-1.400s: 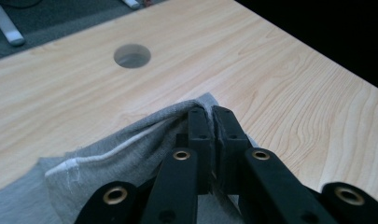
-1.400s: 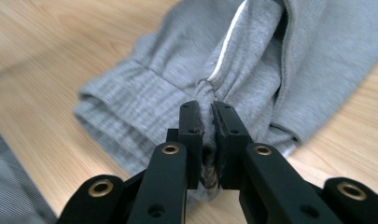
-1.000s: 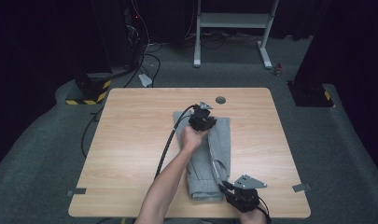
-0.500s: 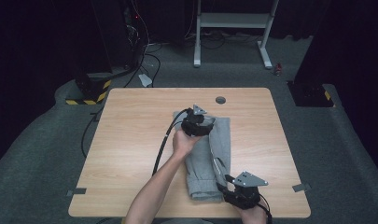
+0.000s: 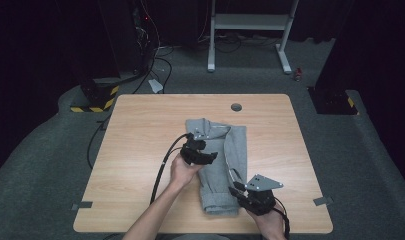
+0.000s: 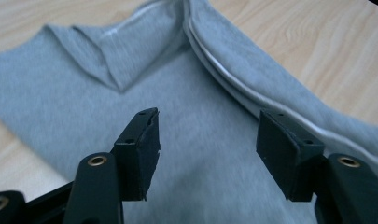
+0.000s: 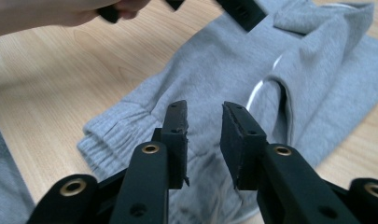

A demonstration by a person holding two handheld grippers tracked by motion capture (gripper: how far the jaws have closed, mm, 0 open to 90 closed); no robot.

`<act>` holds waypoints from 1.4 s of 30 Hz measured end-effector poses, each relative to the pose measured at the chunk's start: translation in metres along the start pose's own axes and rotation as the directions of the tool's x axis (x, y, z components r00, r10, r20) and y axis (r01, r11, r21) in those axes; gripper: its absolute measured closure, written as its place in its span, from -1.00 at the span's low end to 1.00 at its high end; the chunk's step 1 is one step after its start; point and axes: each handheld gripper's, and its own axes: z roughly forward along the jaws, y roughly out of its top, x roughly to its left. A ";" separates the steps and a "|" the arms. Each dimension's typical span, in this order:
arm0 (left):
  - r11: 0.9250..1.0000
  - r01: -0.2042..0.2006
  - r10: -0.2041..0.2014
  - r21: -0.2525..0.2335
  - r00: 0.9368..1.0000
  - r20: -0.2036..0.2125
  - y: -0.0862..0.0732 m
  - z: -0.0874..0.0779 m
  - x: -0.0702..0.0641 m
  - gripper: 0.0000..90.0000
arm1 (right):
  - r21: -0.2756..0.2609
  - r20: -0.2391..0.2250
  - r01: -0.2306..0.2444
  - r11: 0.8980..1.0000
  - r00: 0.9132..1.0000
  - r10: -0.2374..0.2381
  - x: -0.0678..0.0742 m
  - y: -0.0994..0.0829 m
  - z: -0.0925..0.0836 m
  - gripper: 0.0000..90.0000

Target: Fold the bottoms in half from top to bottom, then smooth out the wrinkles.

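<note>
A folded grey sweatshirt (image 5: 221, 165) lies lengthwise on the wooden table (image 5: 140, 130), its ribbed hem toward the person's edge. The left gripper (image 5: 202, 152) hovers over the garment's middle, its jaws having just spread wide, with nothing between them but cloth below. The right gripper (image 5: 240, 192), near the hem at the table's front, has just been narrowing its jaws; a slim gap stands between the pads (image 7: 177, 135), which pinch no fabric.

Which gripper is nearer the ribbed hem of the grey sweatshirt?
Right. The right gripper hovers at the ribbed hem at the near end; the left gripper hangs above the sweatshirt middle.
</note>
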 end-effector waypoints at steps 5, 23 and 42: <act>1.000 0.024 -0.024 -0.001 0.997 0.076 -0.021 -0.015 -0.011 -0.12 | 0.013 -0.016 0.020 1.000 1.000 -0.020 0.001 0.011 0.009 0.65; 0.997 -0.010 0.012 0.075 1.000 -0.026 -0.073 -0.006 -0.029 -0.09 | 0.137 0.042 -0.005 0.991 0.999 0.000 -0.011 0.016 0.051 0.45; 0.998 -0.062 0.063 0.016 0.996 -0.058 -0.084 -0.007 -0.030 0.07 | 0.125 0.145 -0.157 0.980 0.980 0.138 -0.053 -0.023 0.024 0.31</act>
